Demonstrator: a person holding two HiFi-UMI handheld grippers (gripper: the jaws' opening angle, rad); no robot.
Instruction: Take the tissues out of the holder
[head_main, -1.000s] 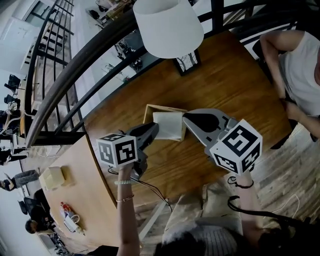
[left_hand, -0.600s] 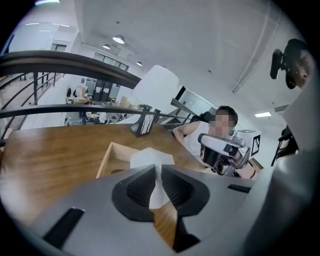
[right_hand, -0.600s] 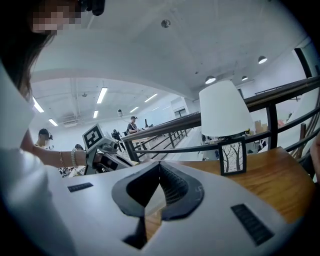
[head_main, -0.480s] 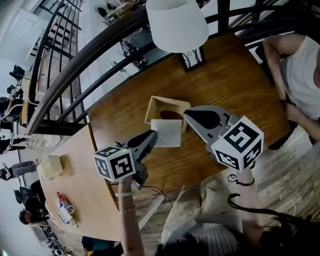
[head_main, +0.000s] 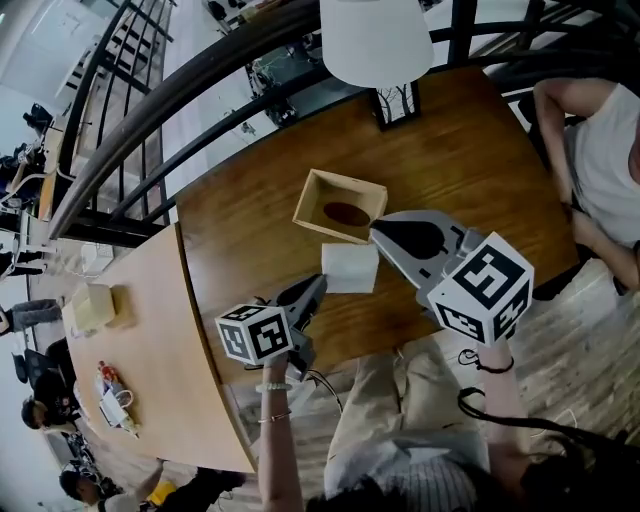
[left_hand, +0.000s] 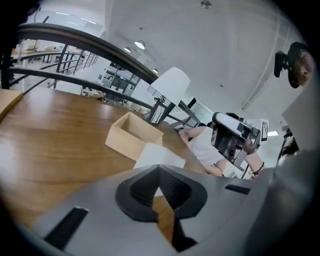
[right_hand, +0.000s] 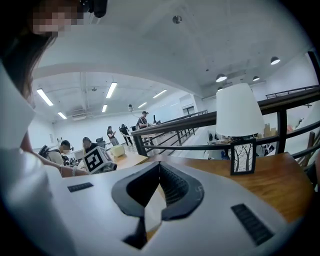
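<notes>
Your left tongs (head_main: 318, 288) are closed on nothing, tips just beside the tissues (head_main: 350, 268), which lie flat on the desk (head_main: 450, 150) (outside the open wooden holder (head_main: 322, 200), close to it). Your right tongs (head_main: 374, 230), tips together, sit at the holder's corner.

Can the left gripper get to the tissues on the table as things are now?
Probably yes. The tissues lie bare on the table, outside the holder, right ahead of the left gripper with nothing between. Its jaws have just closed on nothing, so they must open first.
</notes>
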